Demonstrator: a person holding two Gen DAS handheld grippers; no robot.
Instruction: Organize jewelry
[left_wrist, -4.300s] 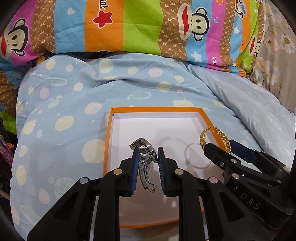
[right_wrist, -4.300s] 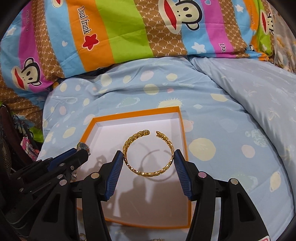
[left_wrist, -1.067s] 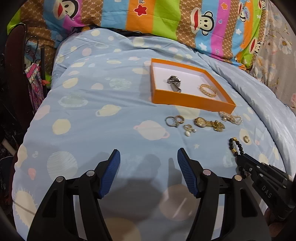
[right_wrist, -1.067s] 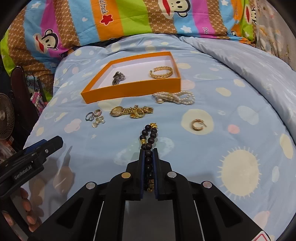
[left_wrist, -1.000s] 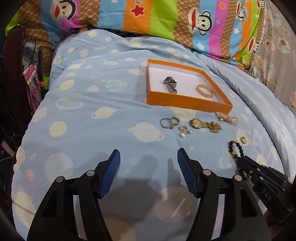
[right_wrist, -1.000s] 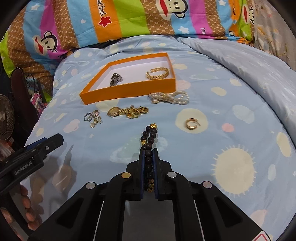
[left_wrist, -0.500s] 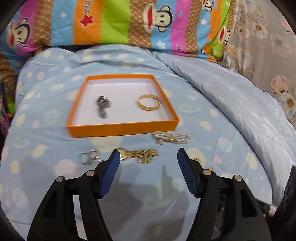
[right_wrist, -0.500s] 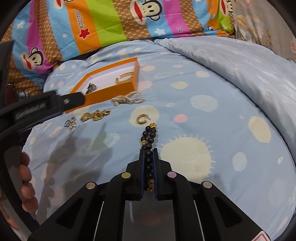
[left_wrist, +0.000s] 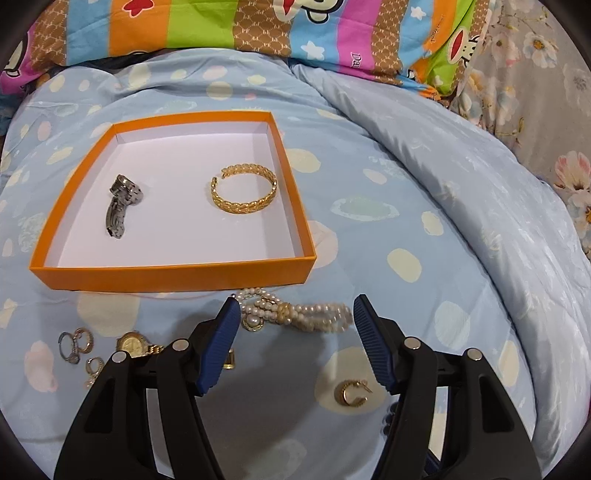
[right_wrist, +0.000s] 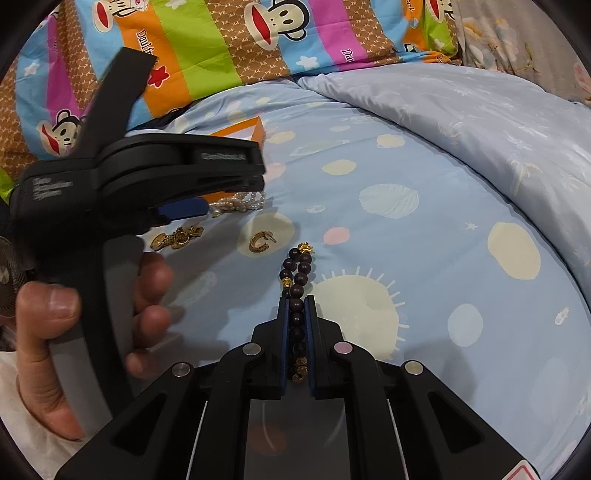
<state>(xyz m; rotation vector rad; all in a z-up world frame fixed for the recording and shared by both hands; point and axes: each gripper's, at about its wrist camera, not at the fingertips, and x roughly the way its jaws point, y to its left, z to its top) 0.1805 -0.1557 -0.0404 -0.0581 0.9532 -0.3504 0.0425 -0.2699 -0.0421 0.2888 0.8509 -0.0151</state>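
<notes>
Both wrist views look steeply down, sharing the pearl bracelet (left_wrist: 295, 314).

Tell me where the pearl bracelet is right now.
In the left wrist view the pearl bracelet lies on the blue bedspread, just in front of the orange box, framed by the open left gripper.

Dark bead bracelet (right_wrist: 295, 280) clamped in right gripper (right_wrist: 296, 308) above bedspread.

an orange box (left_wrist: 177, 274) with white inside sits on a pale blue quilt (left_wrist: 424, 206) with cream spots; striped monkey-print pillow (left_wrist: 258, 26).
</notes>
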